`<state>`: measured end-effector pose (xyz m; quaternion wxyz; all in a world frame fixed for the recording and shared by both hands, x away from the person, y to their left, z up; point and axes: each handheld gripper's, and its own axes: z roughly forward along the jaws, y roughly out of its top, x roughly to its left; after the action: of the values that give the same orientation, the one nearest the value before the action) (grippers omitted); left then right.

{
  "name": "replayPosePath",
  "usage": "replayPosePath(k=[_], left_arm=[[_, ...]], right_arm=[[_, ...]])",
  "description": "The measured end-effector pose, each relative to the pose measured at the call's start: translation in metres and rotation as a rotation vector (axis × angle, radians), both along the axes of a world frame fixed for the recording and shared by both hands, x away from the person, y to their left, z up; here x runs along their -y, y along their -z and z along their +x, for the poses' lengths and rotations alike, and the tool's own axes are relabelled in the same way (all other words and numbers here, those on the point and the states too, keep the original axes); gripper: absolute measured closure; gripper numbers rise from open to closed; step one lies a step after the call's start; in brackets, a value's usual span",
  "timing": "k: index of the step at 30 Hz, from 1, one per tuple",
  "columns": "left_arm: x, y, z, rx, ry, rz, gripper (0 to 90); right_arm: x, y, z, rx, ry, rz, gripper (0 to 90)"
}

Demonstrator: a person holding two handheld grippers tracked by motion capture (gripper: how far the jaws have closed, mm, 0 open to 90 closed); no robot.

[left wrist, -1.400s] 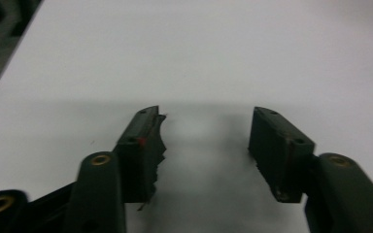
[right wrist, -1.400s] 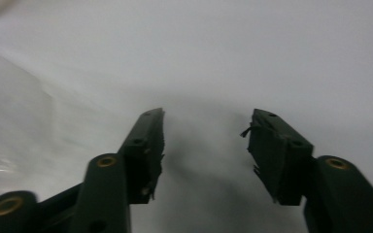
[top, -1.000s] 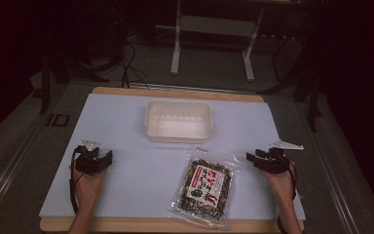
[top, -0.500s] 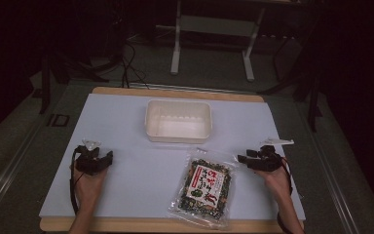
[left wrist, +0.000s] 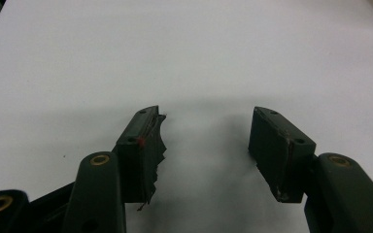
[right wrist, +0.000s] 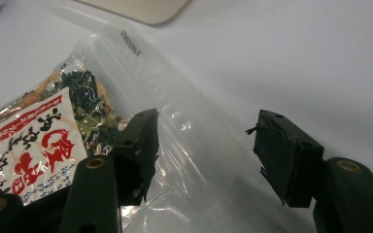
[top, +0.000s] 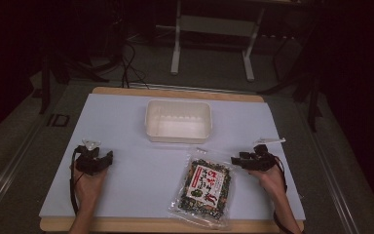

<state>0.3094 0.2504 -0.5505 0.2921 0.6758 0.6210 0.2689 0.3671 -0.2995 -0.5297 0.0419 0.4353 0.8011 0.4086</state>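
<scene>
A clear snack bag [top: 205, 187] with a red-and-white label lies flat on the white mat, near the front edge. My right gripper [top: 234, 160] sits at the bag's upper right corner, pointing left. In the right gripper view the bag [right wrist: 43, 136] spreads under the right gripper [right wrist: 206, 145]; its clear sealed edge lies between the jaws, which have just been opening and do not press on it. My left gripper [top: 108, 157] rests on the mat at the left, apart from the bag. The left gripper [left wrist: 206, 141] stands open over bare mat.
An empty white tray [top: 177, 137] stands at the middle back of the mat, its corner [right wrist: 141, 9] showing beyond the bag. A thin white strip [top: 269, 141] lies behind my right hand. The wooden table edge [top: 165, 225] runs along the front.
My right gripper has slid left across the mat, up to the bag's upper right corner. The left hand, bag and tray have stayed where they were.
</scene>
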Motion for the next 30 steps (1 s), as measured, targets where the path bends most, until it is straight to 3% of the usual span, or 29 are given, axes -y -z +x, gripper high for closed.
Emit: replayPosePath(k=[8,18,23,27,30], left_arm=[[0.000,0.000,0.000,0.000,-0.001,0.000,45.1],[0.000,0.000,0.000,0.001,-0.003,0.002,44.9],[0.001,0.000,0.000,0.002,-0.005,0.004,44.6],[0.001,0.000,0.000,0.003,-0.006,0.006,44.5],[0.001,0.000,0.000,0.003,-0.006,0.007,44.5]], right_arm=[[-0.004,0.010,0.003,-0.057,-0.059,0.025,49.3],[-0.002,0.005,0.001,-0.051,-0.151,0.073,67.4],[-0.009,0.004,0.000,-0.037,-0.186,0.010,77.1],[-0.013,0.004,-0.001,-0.032,-0.217,-0.006,86.7],[-0.015,0.002,-0.003,-0.027,-0.227,-0.010,87.9]])
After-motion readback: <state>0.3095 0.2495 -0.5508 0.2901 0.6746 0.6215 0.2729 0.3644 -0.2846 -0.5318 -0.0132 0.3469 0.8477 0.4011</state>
